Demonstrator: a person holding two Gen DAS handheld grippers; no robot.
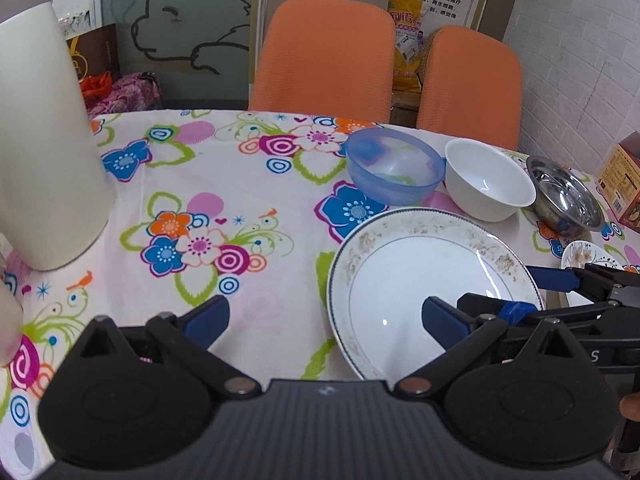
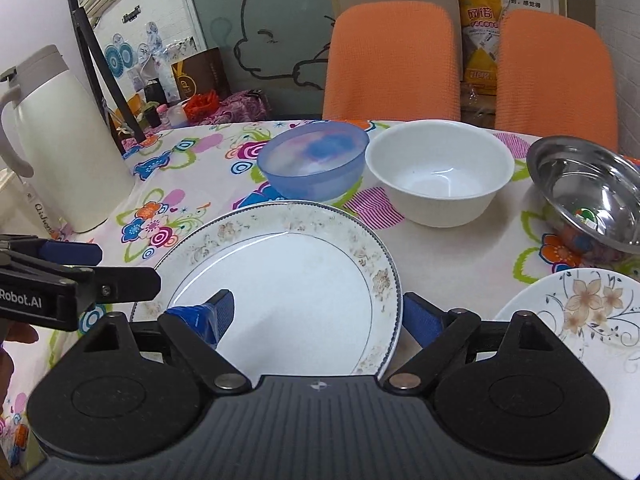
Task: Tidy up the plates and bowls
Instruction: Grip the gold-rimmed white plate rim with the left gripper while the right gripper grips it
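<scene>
We see our right tongs (image 2: 318, 316) spread wide astride the large plate's (image 2: 288, 276) rim, left tongs (image 1: 326, 322) wide open, gripping nothing

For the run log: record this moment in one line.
left tool: open, empty | right tool: open, astride big plate rim | bowls: blue, white, steel, unstacked

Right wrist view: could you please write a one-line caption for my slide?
Open right gripper straddling the rim of a gold-floral plate, with blue, white and steel bowls behind.
</scene>
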